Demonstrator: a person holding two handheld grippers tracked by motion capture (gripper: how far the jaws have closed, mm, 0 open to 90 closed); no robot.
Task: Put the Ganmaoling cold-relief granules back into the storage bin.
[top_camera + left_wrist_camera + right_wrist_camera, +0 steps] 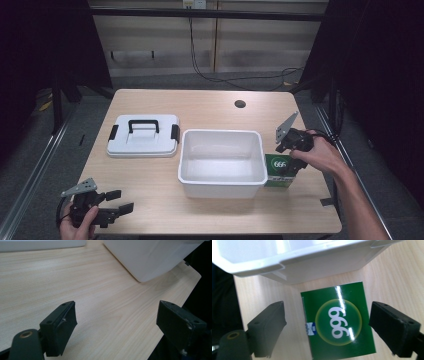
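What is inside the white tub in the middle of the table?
The white tub looks empty: its bare white floor shows in the high view. The inner face of its near wall is hidden from that camera.

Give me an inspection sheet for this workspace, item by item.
Surface: light wooden table, round hole near the far edge.
Job's things: open white bin at centre; white lid with black handle flat to its left; green box beside the bin's right wall.
Clutter: nothing seen.
Grippers: left hand-held gripper open over the near left corner; right hand-held gripper open, jaws either side of the green box.
Cables: black cable on the floor beyond the table.
Surroundings: dark curtains, pale back wall.
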